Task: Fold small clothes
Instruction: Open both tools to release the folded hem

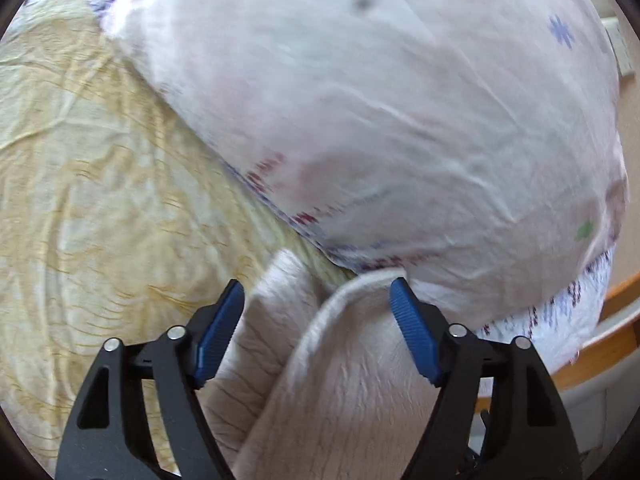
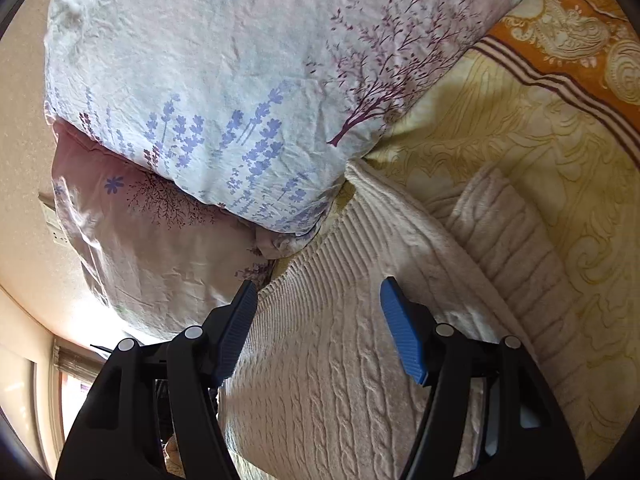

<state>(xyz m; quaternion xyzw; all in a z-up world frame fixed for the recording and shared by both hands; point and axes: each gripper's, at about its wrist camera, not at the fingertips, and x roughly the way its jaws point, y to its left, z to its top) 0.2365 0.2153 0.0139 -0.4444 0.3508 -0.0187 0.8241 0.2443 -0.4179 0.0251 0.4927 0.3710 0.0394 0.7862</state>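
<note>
A cream cable-knit sweater (image 2: 340, 360) lies on a yellow patterned bedsheet (image 2: 500, 128). In the right wrist view its ribbed hem runs toward the pillows and a ribbed sleeve (image 2: 512, 264) lies to the right. My right gripper (image 2: 318, 300) is open just above the knit body. In the left wrist view the sweater (image 1: 340, 380) fills the bottom centre with a rolled edge curving across it. My left gripper (image 1: 318, 300) is open over that edge, with nothing between its pads.
Two floral pillows are stacked at the bed's head: a white one with lavender print (image 2: 224, 92) on a pink one (image 2: 160, 256). In the left wrist view a pale pillow (image 1: 380, 112) looms close. The wooden bed frame (image 1: 612, 328) shows at right. An orange blanket border (image 2: 580, 40) lies far right.
</note>
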